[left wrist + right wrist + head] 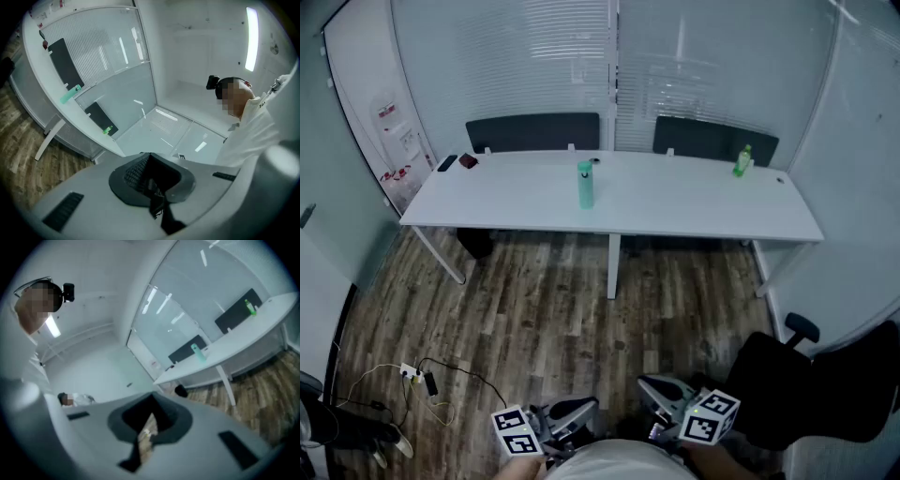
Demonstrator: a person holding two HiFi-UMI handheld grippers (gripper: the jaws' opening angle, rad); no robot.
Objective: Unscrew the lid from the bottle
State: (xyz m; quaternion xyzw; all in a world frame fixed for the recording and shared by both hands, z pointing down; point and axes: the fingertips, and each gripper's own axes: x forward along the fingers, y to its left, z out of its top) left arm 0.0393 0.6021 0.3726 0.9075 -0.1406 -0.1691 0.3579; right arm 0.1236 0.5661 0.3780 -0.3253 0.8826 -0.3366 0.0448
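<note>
Left gripper (579, 407): I saw it low at the bottom edge of the head view. Its own view showed the jaws pressed together, nothing between them.
Right gripper (654, 386): it sat beside the left one at the bottom edge. In its own view I read the jaws as closed and empty, with only a sliver of floor showing at the seam.
Teal bottle (585, 185): it stood upright near the middle of the white table (694, 211), well apart from both grippers. I could not make out its lid separately.
Green bottle (742, 160): a smaller one, upright toward the table's right end.
Head view only: two small dark items (457, 162) at the table's left end, a power strip (412, 373) with cables on the wooden floor (544, 319), and a black office chair (825, 384) just right of the right gripper.
Gripper views only: the person in a white top (255, 126) wearing a head camera (213, 82), and a ceiling light strip (251, 37).
Behind the table: two dark chair backs (532, 131) against glass walls with blinds.
Between grippers and table: I noted a stretch of wooden floor.
</note>
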